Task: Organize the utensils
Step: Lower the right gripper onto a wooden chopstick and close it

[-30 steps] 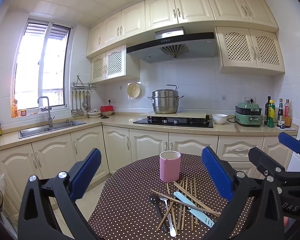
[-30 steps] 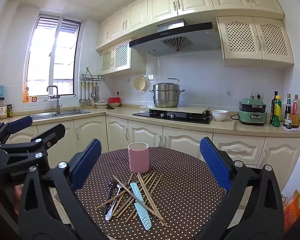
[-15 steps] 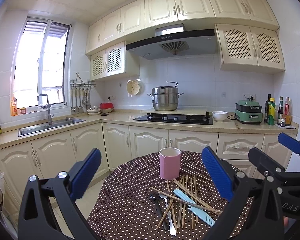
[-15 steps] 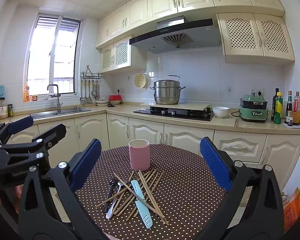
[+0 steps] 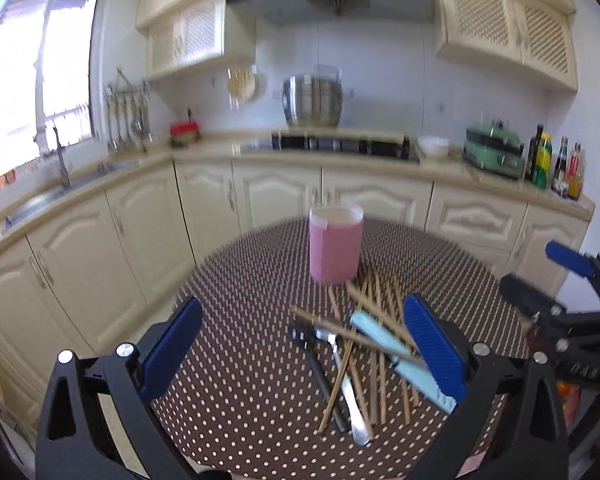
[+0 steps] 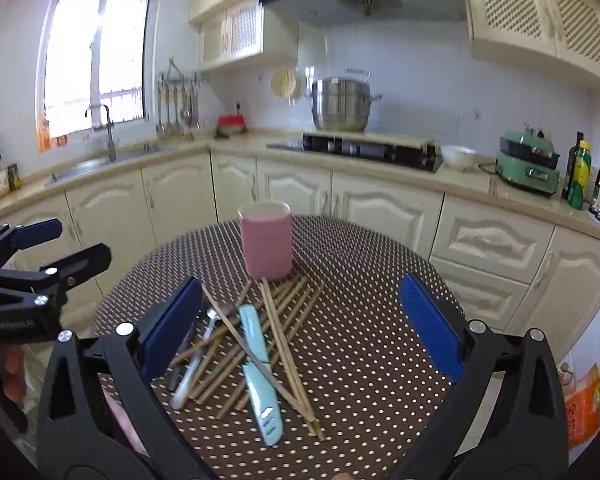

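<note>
A round table under a brown cloth with white polka dots (image 6: 380, 320) stood in a cream-cabinet kitchen, and on it lay a loose heap of utensils. Both hand-held grippers hung above the near edge of the table with their blue-padded jaws spread wide and holding nothing: the left gripper (image 5: 302, 350) over the left part of the heap, the right gripper (image 6: 300, 328) over its middle. Each showed at the edge of the other's view, the left gripper (image 6: 40, 264) to the left, the right gripper (image 5: 556, 284) to the right.

A pink cylindrical holder with a pale rim (image 6: 265, 243) stood upright near the table's centre, just behind the heap. The brown wooden chopsticks (image 6: 288, 344) lay crossed and fanned out, several ends reaching the holder's base. A light-blue sheathed knife (image 6: 260, 372) lay across them, pointing toward the cameras. A silver metal spoon (image 6: 198, 356) and a dark-handled utensil (image 5: 320, 376) lay at the heap's left side.

On the counter behind, a steel stockpot (image 6: 342, 104) sat by the black cooktop (image 6: 364, 150), with a green tabletop cooker (image 6: 528, 166) farther right. The left view was blurred.
</note>
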A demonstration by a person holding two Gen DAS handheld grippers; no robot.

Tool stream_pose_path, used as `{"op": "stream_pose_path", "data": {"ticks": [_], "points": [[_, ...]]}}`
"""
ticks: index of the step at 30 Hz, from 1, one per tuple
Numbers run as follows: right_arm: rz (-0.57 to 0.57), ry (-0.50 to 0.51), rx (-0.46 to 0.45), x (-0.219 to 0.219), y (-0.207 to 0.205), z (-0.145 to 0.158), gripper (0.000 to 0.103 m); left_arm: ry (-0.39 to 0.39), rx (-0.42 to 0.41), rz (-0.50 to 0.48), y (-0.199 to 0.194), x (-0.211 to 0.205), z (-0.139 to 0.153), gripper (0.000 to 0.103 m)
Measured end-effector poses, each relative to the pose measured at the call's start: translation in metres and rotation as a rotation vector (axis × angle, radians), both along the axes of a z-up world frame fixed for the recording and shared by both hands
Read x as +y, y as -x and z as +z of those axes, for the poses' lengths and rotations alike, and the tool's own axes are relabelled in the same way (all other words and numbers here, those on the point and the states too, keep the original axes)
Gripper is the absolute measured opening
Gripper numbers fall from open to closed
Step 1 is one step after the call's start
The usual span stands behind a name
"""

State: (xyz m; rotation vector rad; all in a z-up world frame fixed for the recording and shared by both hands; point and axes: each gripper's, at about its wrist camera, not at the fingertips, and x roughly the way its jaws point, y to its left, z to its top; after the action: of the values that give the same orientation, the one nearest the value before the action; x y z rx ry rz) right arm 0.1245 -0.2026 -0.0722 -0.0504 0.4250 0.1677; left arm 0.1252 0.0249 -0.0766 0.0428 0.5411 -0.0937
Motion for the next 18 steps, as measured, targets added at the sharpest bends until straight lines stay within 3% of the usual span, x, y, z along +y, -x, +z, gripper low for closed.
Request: {"op": "stream_pose_path", "data": {"ticks": [5, 7, 9, 13, 18], "points": [[0.006, 0.04, 0.096, -0.007, -0.038, -0.024, 0.097, 0.027, 0.212, -0.03, -0.044, 0.015, -0.052, 0.098], [0.012, 0.062, 0.138, -0.009, -0.053, -0.035, 0.097, 0.042, 0.28, -0.055, -0.056, 0.014, -0.071, 0.079], [0.027, 0.064, 0.191, -0.01, -0.068, -0.046, 0.097, 0.07, 0.342, -0.084, -0.066, 0.012, -0.084, 0.072], [0.074, 0.055, 0.29, -0.011, -0.09, -0.063, 0.092, 0.105, 0.409, -0.119, -0.088, -0.001, -0.099, 0.071], [0.09, 0.037, 0.323, -0.016, -0.1, -0.072, 0.09, 0.186, 0.475, -0.092, -0.122, -0.015, -0.099, 0.067]]}}
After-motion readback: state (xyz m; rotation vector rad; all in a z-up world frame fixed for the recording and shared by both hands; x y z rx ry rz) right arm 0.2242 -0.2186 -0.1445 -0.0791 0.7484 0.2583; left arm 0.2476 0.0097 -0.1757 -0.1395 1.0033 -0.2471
